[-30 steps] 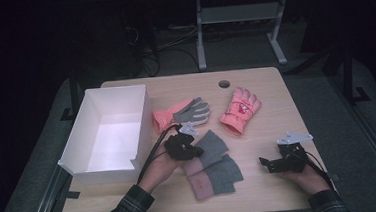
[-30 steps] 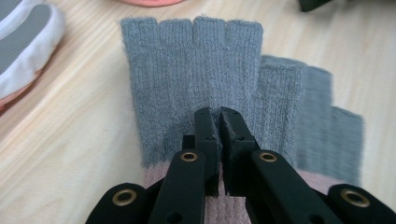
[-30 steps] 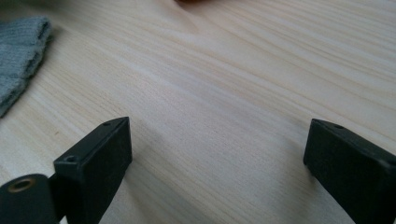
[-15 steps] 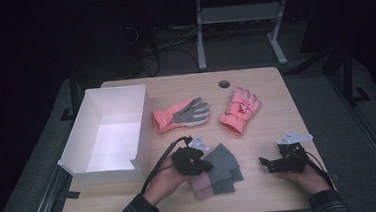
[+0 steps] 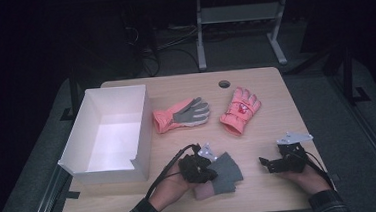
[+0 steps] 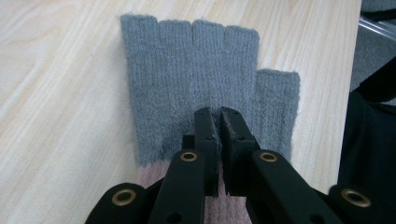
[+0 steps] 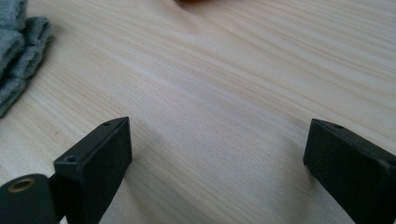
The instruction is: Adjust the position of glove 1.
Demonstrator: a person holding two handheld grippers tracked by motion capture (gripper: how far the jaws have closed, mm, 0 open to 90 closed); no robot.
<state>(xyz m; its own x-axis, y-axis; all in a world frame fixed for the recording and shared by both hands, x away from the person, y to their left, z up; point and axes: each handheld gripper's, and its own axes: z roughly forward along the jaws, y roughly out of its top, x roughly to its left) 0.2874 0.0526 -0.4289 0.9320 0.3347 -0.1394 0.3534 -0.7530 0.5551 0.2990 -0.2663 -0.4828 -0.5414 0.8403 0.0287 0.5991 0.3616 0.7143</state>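
Grey fingerless glove (image 6: 187, 84) at near centre of table (image 5: 254, 76), right of white box (image 5: 90, 138). Left gripper (image 6: 219, 116) jaws pinched on thin fold of knit near cuff. Right gripper (image 7: 215, 154) jaws wide apart, idle at near right. Risk: shallow pinch slips during lift or drag; pink layer (image 6: 154, 172) beneath may come along.

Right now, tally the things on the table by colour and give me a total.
Pink gloves: 2, one palm up and one back up
Grey gloves: 1, pinched in the left gripper; a pink cuff shows under it, but whether that is another glove I cannot tell
White boxes: 1
Total: 4
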